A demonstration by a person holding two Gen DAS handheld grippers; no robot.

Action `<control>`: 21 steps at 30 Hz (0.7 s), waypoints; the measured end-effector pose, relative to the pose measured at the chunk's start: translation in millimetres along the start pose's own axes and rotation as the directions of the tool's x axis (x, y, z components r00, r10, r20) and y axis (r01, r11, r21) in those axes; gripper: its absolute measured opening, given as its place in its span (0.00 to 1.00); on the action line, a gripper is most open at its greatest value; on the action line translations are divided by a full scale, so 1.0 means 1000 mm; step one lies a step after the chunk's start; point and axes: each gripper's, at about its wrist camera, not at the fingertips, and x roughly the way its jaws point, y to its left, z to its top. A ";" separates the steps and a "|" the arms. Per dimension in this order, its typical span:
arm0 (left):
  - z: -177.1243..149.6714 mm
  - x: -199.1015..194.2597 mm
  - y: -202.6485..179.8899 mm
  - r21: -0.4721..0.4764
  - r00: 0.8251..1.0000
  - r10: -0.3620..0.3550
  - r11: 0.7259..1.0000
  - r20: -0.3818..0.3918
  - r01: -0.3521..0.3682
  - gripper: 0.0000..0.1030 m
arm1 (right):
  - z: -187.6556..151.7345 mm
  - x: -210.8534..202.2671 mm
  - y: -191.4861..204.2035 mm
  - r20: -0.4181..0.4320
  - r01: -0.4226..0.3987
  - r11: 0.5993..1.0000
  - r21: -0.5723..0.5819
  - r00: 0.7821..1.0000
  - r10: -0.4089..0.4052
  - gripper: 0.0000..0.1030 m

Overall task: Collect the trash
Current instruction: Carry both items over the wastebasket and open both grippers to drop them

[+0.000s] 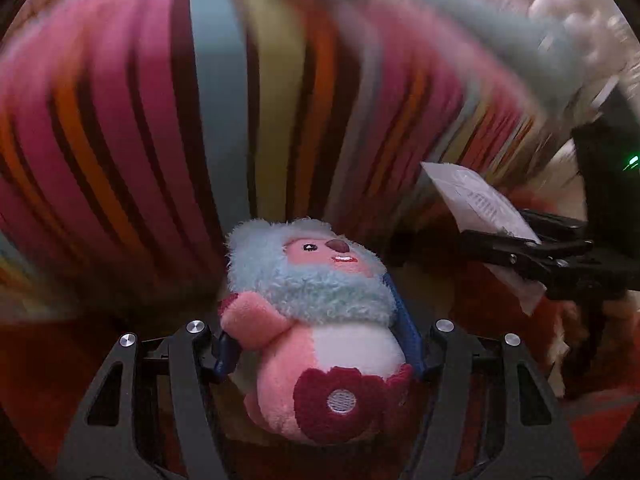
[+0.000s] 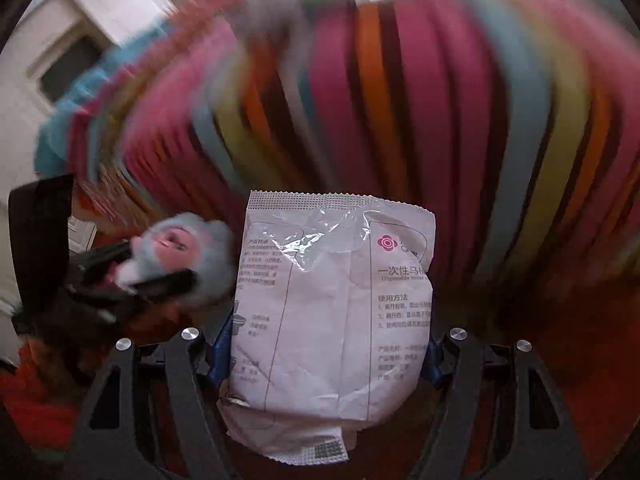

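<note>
Left gripper (image 1: 320, 344) fingers clamped on plush toy (image 1: 320, 320), held at its soft waist; light, squashy, unlikely to slip; right gripper (image 2: 326, 344) fingers clamped on white sachet (image 2: 332, 304) mid-body; thin, crinkly, slick film, best pinched across the padded middle; both carried above a blurred striped cloth (image 1: 160, 120).

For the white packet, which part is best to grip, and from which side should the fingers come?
Grip the packet across its full middle, fingers closing on the two long side edges from the bottom-seal end. The flat crimped seals look thin and likely to slip; the padded middle gives the pads something to press. The right gripper holds it so.
</note>
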 end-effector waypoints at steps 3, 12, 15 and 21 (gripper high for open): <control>-0.016 0.046 -0.001 0.009 0.995 0.011 1.000 -0.098 -0.010 0.60 | -0.016 0.047 -0.002 -0.116 0.052 0.999 0.004 0.992 -0.051 0.65; -0.025 0.092 0.000 0.037 0.971 0.106 0.994 -0.212 -0.100 0.85 | -0.025 0.112 -0.001 -0.209 0.203 0.977 -0.072 0.954 -0.214 0.88; -0.029 0.089 0.000 0.022 0.977 0.090 0.996 -0.192 -0.087 0.87 | -0.029 0.116 -0.004 -0.197 0.183 0.981 -0.057 0.962 -0.191 0.88; -0.025 0.069 0.003 0.022 0.990 0.111 0.994 -0.087 -0.110 0.87 | -0.031 0.087 -0.009 -0.138 0.208 0.977 -0.050 0.967 -0.213 0.88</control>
